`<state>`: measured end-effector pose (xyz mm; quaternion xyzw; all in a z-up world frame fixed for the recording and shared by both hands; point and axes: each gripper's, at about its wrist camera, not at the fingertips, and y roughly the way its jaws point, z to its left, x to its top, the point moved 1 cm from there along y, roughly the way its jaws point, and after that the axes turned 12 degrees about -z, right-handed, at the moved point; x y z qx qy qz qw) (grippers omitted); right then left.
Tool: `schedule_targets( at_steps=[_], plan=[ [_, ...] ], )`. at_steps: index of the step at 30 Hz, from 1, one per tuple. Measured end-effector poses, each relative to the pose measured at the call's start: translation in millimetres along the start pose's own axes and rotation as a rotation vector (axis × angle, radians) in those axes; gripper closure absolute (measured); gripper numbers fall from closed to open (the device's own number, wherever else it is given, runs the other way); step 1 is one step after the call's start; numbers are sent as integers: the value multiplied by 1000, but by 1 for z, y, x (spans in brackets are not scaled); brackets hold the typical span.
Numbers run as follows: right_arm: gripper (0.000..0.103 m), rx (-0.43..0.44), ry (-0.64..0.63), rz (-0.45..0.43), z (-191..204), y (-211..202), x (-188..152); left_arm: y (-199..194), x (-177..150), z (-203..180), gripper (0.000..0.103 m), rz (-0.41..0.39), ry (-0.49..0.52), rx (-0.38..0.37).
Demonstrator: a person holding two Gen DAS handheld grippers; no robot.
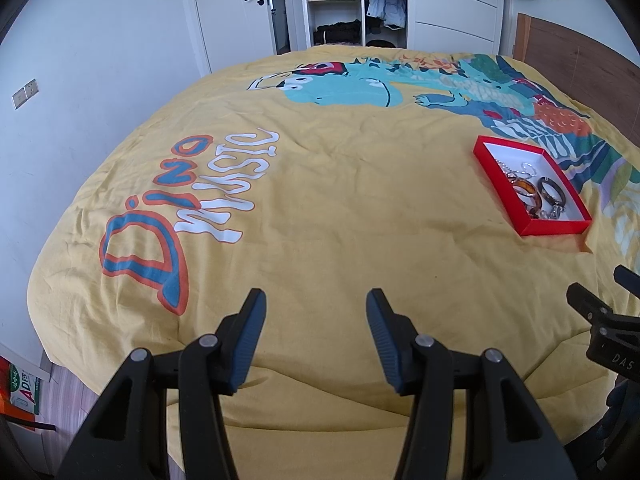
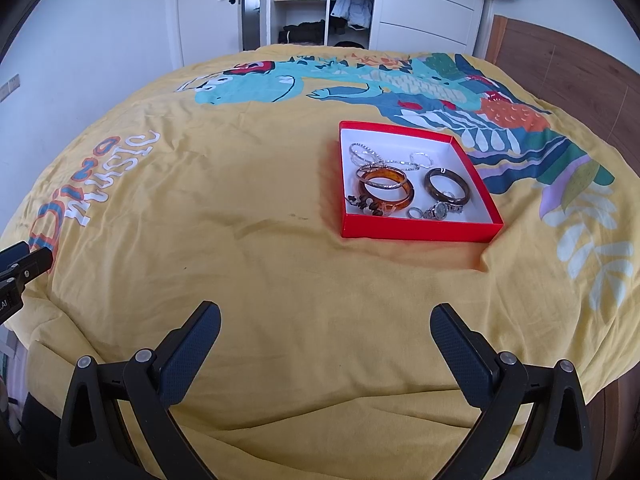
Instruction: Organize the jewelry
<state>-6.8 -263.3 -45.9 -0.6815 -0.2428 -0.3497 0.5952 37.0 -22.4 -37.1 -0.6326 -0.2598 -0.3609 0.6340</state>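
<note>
Right wrist view: both claws, left claw (image 1: 316, 308) and right claw (image 2: 326, 322), gape empty before a shallow red cardboard tray (image 2: 416, 232) of glossy bangles (image 2: 386, 190).

One red box (image 2: 416, 232), two thick bangles: one amber (image 2: 386, 191), one dark brown (image 2: 447, 191), one wristwatch (image 2: 441, 211), one small ring (image 2: 415, 213), several thin silver bangles (image 2: 366, 153), count unclear.

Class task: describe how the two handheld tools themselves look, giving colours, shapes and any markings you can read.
The left tool and the right tool share one design: matte black plastic linkage arms with round silver pivot pins, each ending in two fingers faced with dark blue textured pads. White lettering, partly readable as "DAS", marks the right tool's body in the left wrist view. No cables or sleeves show.
</note>
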Motion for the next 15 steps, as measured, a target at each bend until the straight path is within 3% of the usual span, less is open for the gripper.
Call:
schedule_targets(
  at_steps=[15],
  plan=[
    [0, 8, -15, 11, 4, 0, -2, -3, -2, -2, 53, -2, -9, -2]
  ],
)
